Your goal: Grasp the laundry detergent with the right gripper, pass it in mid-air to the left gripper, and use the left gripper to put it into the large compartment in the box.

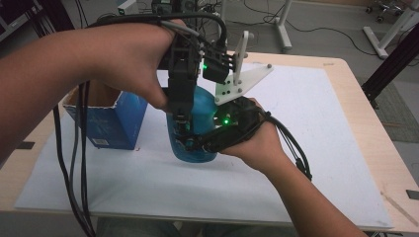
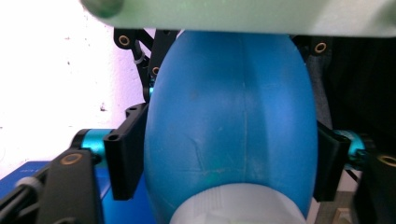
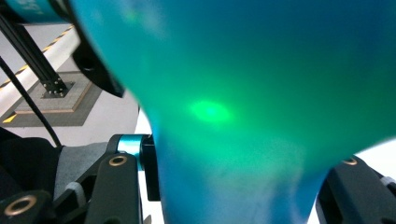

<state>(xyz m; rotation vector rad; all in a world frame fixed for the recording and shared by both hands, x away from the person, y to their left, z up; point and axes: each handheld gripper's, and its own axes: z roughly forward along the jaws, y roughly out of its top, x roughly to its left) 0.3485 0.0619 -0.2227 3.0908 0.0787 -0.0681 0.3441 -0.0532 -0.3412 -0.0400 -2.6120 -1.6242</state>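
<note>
Two tongs on one blue bottle (image 1: 200, 106) here: it stands upright mid-surface on the white mat (image 1: 296, 148), right beside a blue box (image 1: 106, 121). Left tongs (image 1: 182, 126) come down from above, and the left gripper view has both black pads pressed on the bottle's (image 2: 229, 121) sides. Right tongs (image 1: 195, 143) reach in low from the right and clamp the bottle (image 3: 261, 93) near its base, jaws tight on either side.

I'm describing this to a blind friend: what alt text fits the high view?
A person's two hand-held grippers clamp a blue bottle standing on a white mat: the left gripper from above, the right gripper from the side. An open blue box stands beside it.
</note>
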